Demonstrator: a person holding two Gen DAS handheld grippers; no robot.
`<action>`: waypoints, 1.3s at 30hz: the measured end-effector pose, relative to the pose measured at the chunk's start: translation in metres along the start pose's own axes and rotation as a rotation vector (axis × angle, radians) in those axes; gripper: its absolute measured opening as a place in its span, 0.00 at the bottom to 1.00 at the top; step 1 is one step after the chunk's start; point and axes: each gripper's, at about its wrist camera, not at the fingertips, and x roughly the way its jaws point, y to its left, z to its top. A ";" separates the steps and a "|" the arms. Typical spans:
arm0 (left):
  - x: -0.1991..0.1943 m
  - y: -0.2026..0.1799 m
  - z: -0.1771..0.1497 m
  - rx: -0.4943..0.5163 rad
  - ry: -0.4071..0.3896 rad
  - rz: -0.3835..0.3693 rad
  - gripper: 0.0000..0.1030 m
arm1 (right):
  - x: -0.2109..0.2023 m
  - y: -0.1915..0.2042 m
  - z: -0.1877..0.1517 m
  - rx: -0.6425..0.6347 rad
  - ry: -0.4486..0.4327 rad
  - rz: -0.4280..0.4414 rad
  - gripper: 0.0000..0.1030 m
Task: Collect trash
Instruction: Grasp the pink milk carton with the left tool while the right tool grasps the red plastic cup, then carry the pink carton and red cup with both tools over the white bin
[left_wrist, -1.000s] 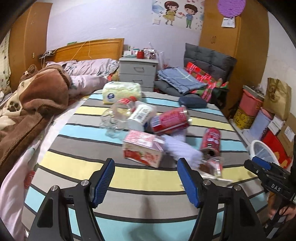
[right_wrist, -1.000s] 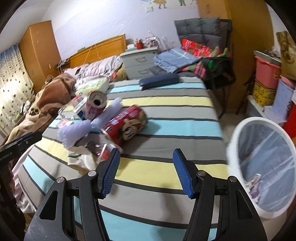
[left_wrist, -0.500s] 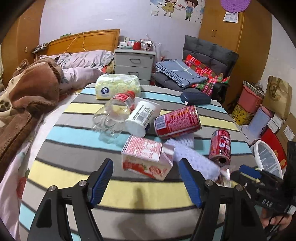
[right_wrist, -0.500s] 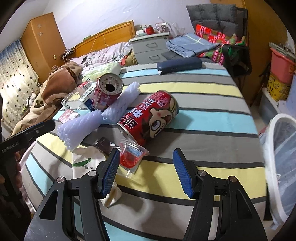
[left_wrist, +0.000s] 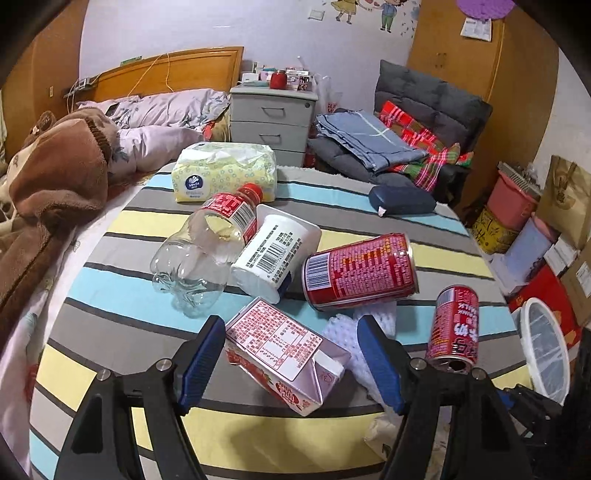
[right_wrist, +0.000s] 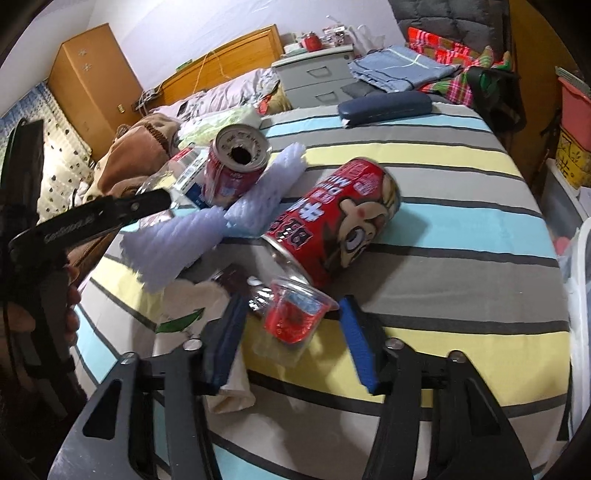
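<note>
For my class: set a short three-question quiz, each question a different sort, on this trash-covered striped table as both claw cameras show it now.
1. True or false: the milk carton stands upright.
2. What lies between the pads of the right claw? A) a clear bottle B) a small plastic cup C) a tissue pack
3. Fill in: the clear bottle has a ____ cap.

Key:
1. False; it lies on its side between the pads of the left claw.
2. B, the small plastic cup.
3. Red.

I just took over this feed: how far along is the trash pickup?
Early. Nothing is gripped yet. The right tongs, just narrowing, straddle the small red cup; the left tongs straddle the pink carton. The clear bottle, white tub and two red cans remain.
</note>
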 end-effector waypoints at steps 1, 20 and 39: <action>0.001 -0.001 0.000 0.011 0.004 0.011 0.72 | 0.001 0.000 0.001 -0.003 0.001 -0.002 0.48; -0.001 0.033 -0.018 0.042 0.072 0.104 0.73 | -0.010 -0.006 -0.001 -0.034 -0.028 -0.119 0.43; 0.021 0.018 -0.009 0.046 0.072 0.062 0.35 | -0.014 -0.017 -0.002 -0.012 -0.050 -0.134 0.43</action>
